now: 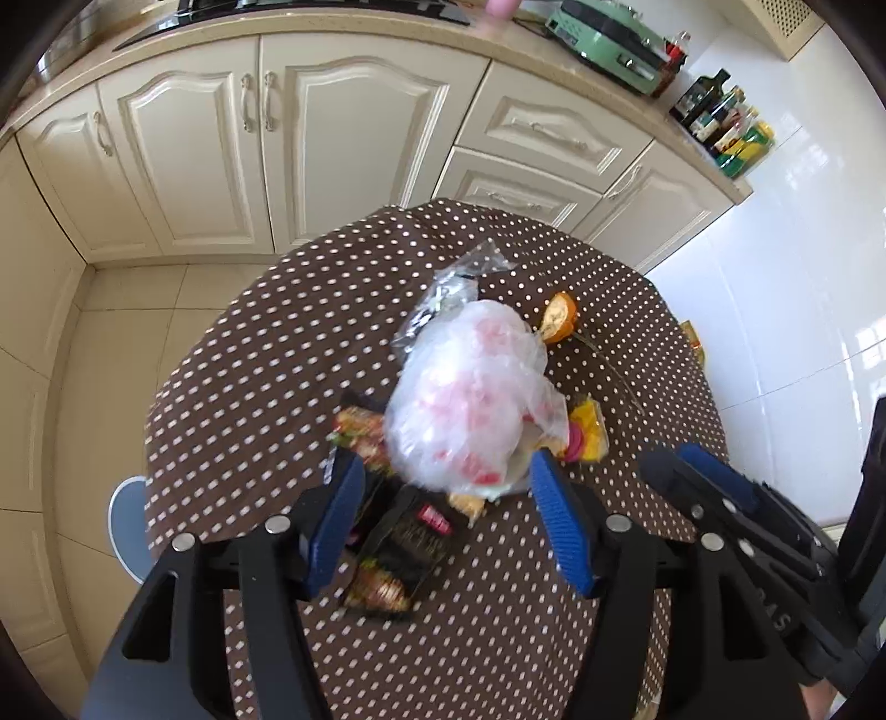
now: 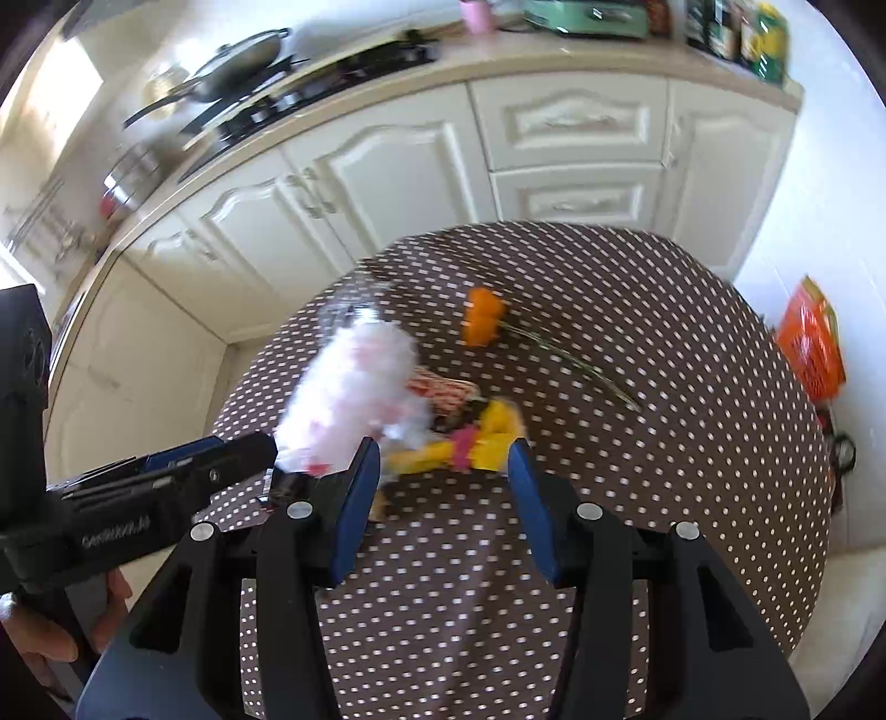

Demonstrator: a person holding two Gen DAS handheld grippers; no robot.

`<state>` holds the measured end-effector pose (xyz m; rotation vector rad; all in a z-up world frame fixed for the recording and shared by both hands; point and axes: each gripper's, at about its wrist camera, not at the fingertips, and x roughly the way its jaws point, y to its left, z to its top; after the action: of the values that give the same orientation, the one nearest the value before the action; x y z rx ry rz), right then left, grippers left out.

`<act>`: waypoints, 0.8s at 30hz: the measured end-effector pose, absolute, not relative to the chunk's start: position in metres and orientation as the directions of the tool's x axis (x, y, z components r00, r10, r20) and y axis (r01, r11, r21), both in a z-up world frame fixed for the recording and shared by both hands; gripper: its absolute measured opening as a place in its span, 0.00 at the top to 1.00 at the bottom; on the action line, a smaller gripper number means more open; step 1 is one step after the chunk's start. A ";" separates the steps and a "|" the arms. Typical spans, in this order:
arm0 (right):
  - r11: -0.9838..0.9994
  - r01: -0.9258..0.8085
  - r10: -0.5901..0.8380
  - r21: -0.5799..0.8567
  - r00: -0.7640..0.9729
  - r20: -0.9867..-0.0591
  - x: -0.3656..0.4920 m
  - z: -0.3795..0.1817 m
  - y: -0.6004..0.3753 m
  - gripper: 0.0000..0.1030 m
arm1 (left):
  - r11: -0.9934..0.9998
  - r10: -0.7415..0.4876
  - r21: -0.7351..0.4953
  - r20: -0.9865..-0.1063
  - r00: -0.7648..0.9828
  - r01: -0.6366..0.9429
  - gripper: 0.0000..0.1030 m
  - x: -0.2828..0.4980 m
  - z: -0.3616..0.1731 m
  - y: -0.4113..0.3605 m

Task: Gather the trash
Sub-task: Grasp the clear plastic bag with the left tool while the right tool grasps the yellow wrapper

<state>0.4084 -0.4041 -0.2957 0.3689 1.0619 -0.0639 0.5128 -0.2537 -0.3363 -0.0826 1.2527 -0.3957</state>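
Note:
A crumpled clear plastic bag with red print (image 1: pixel 470 399) lies on the round table with the brown dotted cloth (image 1: pixel 266 387). Dark snack wrappers (image 1: pixel 398 554) lie in front of it, and a yellow and pink wrapper (image 1: pixel 587 432) lies to its right. An orange flower (image 1: pixel 559 318) with a long stem lies behind. My left gripper (image 1: pixel 448 526) is open, its blue pads either side of the bag's near end. My right gripper (image 2: pixel 446 504) is open just short of the yellow wrapper (image 2: pixel 476 443), beside the bag (image 2: pixel 354 387). The flower (image 2: pixel 482 321) lies further back.
Cream kitchen cabinets (image 1: pixel 221 155) stand behind the table, with a green appliance (image 1: pixel 614 39) and bottles (image 1: pixel 725 127) on the counter. A blue stool (image 1: pixel 127 520) shows at the table's left. An orange bag (image 2: pixel 811 343) sits on the floor at the right.

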 end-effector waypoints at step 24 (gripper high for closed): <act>0.770 0.414 0.305 0.485 0.429 -0.850 0.429 -0.368 -0.439 0.54 | 0.911 -0.317 -0.225 -0.918 0.238 0.347 0.64 0.524 -0.359 -0.281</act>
<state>0.4291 -0.4387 -0.3680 0.7301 1.1546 -0.0758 0.5238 -0.2810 -0.3590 0.0275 1.2503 -0.4548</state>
